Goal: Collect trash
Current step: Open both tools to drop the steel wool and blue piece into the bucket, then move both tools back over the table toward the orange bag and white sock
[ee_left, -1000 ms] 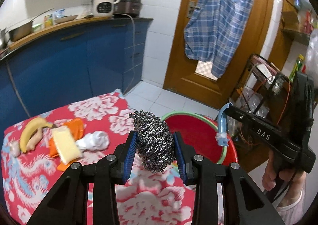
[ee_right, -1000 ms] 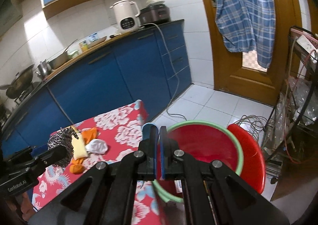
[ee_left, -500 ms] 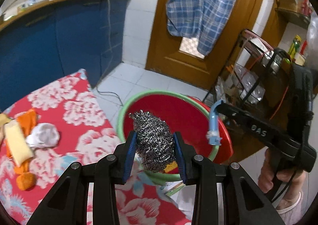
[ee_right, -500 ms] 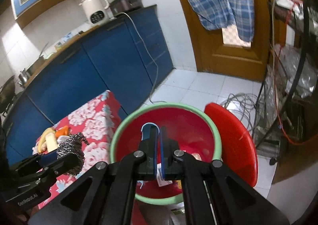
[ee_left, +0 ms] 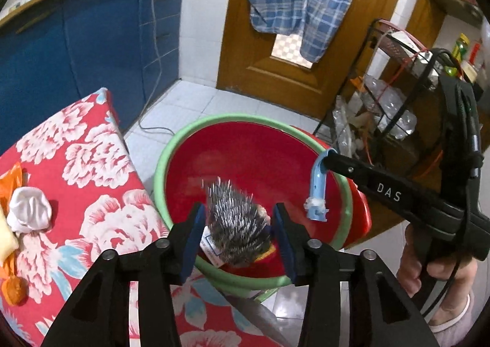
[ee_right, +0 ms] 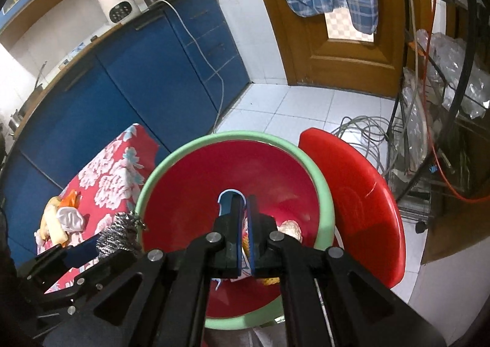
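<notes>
A steel-wool scourer [ee_left: 235, 224], blurred, hangs between the pads of my left gripper [ee_left: 237, 233] over the near edge of the red bin with a green rim [ee_left: 214, 123]. The jaws are opening and the pads stand clear of the scourer's sides. The right wrist view shows the scourer [ee_right: 118, 233] at the bin rim [ee_right: 190, 147]. My right gripper [ee_right: 245, 203] points down into the bin. Its jaws are opening but show only a thin slit, with nothing seen between the pads. A white scrap clings to the right gripper [ee_left: 317, 203] at its tip. Paper and a pale lump [ee_right: 289, 229] lie in the bin.
On the red floral tablecloth [ee_left: 76, 147] to the left lie a crumpled white tissue [ee_left: 29, 209] and orange peel [ee_left: 12, 288]. A red basin [ee_right: 367, 193] leans behind the bin. A wire rack [ee_left: 392, 86], floor cables [ee_right: 358, 132] and blue cabinets [ee_left: 76, 40] surround it. A person's hand [ee_left: 435, 273] grips the right handle.
Both grippers have sunk toward the bin, from over the table edge to over its mouth. The left jaws have widened and the scourer, gripped before, now sits loose and blurred. A slit has appeared between the right pads.
</notes>
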`<state>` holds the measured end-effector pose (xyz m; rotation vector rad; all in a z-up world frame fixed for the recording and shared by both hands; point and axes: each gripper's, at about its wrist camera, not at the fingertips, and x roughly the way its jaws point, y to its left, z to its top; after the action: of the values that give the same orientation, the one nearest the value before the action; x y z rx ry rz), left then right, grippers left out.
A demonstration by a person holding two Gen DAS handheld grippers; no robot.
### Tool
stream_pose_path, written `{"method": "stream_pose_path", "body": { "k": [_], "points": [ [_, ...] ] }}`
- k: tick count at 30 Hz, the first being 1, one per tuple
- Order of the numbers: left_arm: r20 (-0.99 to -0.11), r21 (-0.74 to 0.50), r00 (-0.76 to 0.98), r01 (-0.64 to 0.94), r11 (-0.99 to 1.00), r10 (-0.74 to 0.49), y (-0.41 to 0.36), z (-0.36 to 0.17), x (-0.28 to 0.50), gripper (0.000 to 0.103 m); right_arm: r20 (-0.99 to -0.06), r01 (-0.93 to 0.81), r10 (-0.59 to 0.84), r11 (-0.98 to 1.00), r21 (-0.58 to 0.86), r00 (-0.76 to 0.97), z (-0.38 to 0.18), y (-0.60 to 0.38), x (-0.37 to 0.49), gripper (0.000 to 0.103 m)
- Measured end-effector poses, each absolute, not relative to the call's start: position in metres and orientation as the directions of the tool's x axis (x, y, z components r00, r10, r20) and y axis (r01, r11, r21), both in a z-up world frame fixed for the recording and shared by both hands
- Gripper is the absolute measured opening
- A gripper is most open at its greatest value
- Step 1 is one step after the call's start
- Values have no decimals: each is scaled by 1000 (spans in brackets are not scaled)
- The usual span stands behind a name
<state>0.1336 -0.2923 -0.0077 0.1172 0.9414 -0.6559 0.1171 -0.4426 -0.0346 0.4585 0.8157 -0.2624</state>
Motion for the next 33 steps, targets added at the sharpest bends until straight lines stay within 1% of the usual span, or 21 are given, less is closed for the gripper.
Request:
{"method": "stream_pose_path", "body": {
  "k": [2,3,6,7,9,11,16,20,25,30,33],
  "points": [
    [-778,-189,420,555,810,-468,-288,-7,136,59,-756,403,-47,867,294,653,-38,-444,119,10],
    [-775,-189,426,548,815,-466,-286,-7,137,60,-760,408,-51,866,290,648,-40,-444,120,10],
    [-770,-195,435,535,822,-466,-280,-4,139,60,-760,410,-53,865,289,647,-41,-443,120,16],
    [-769,-196,438,530,825,-465,-277,-3,140,60,-760,412,-57,866,285,647,-40,-443,120,19],
    [-767,-198,445,521,830,-463,-272,0,140,60,-759,417,-65,864,281,648,-39,-443,119,22],
    [-760,-202,457,510,836,-462,-265,3,140,60,-756,415,-66,865,281,652,-36,-442,118,23],
    [-753,-200,479,487,850,-451,-251,9,139,60,-747,394,-57,874,283,663,-26,-433,111,33],
    [-747,-205,498,458,865,-440,-234,13,138,60,-741,377,-54,884,276,670,-15,-419,106,36],
    [-748,-194,522,419,887,-411,-208,15,136,60,-714,340,-18,888,311,700,0,-402,96,46],
    [-746,-188,549,371,909,-378,-180,17,134,60,-707,303,31,890,342,706,4,-383,91,47],
    [-740,-193,576,312,930,-347,-157,18,134,60,-712,282,43,900,333,701,6,-370,92,47]
  ]
}}
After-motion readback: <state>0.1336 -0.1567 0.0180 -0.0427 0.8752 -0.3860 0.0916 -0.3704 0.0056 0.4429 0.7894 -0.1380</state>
